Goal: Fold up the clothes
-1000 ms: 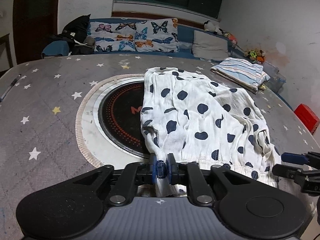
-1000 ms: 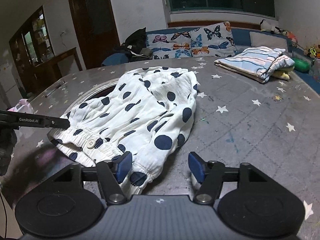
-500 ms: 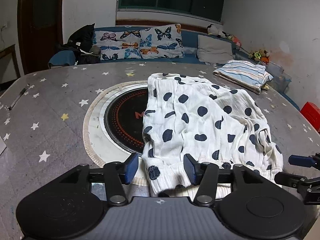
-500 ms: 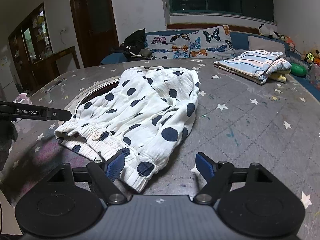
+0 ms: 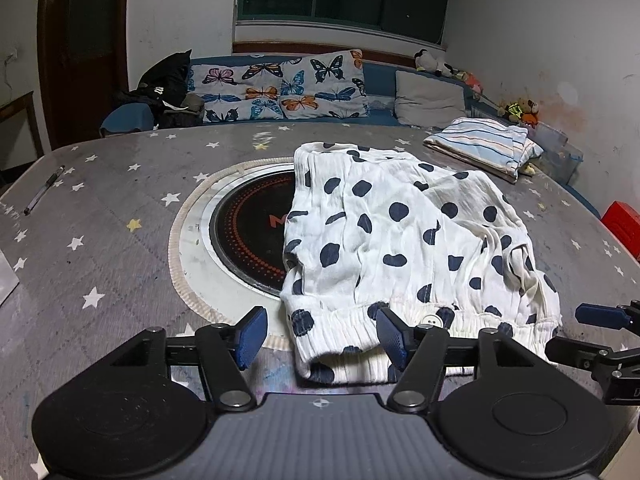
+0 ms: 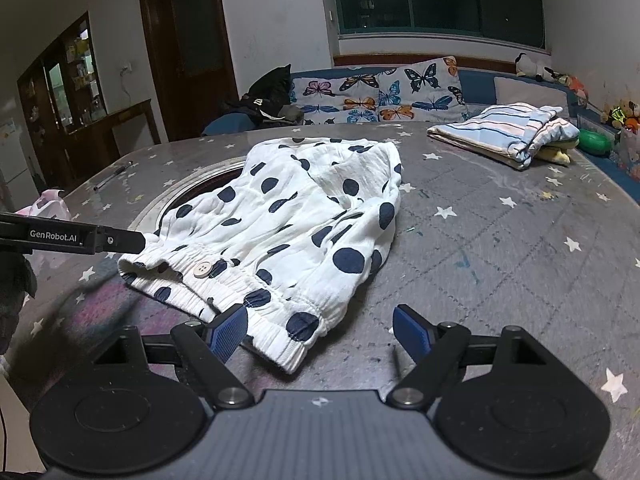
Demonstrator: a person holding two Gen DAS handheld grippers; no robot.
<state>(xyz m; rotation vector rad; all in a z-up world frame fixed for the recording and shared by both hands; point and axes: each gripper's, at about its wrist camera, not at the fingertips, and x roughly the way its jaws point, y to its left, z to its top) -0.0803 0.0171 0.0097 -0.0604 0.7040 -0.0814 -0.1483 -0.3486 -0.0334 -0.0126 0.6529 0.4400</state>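
Our left gripper [image 5: 320, 338] has its jaws spread and opening further; the elastic waistband corner of the shorts [image 5: 400, 232] lies between the blue ribbed pads [image 5: 250, 334], but neither pad presses on it. Our right gripper [image 6: 320, 330] stands wide, its jaws apart on either side of the waistband's other corner, with the left pad just beside the cloth and the right pad over bare tablecloth. Neither holds anything.

The shorts are thin, crinkled white cotton with dark blue dots, a gathered waistband and a pale button [image 6: 202, 269]. They lie flat on the table [image 5: 100, 240], which wears a grey quilted cloth printed with stars, and they half cover the round black glass hob [image 5: 248, 232] set in its centre. A folded striped garment [image 5: 480, 148] rests near the far right edge, a pen [image 5: 44, 190] near the far left.

A second ago the left pads pinched the waistband shut; now they have let go and the cloth has dropped flat. The right jaws have widened a little too.
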